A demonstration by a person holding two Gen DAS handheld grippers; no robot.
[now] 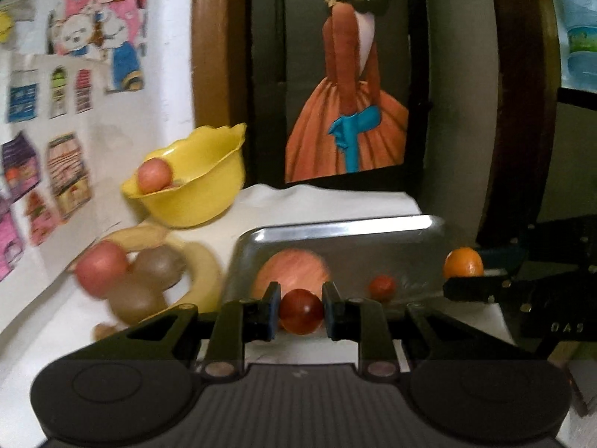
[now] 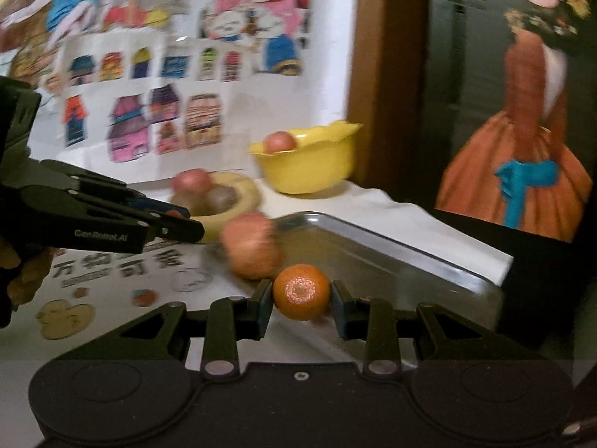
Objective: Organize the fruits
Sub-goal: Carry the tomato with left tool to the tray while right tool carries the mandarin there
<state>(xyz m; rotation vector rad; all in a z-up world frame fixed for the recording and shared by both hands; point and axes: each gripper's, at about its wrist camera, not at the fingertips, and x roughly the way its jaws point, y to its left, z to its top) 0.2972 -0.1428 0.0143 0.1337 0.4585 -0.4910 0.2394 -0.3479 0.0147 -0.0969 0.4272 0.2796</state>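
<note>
Clamping a red fruit [image 1: 301, 311], the left claw [image 1: 301, 313] nears a tray [image 1: 347, 229]; right claw [image 2: 301, 298] grips an orange [image 2: 301, 292]

Cartoon posters [image 2: 156, 86] cover the white wall beside a brown door frame [image 1: 216, 44] and a painted lady in an orange dress [image 1: 350, 112].

Ahead of my tongs and to their left I see a white wall [image 2: 321, 74] covered in cartoon posters [image 2: 156, 86]. Beyond them stands a brown wooden frame [image 1: 218, 48], then a dark panel [image 1: 414, 56] bearing a picture of an orange-gowned figure [image 1: 350, 112]. Lighting looks dim.
</note>
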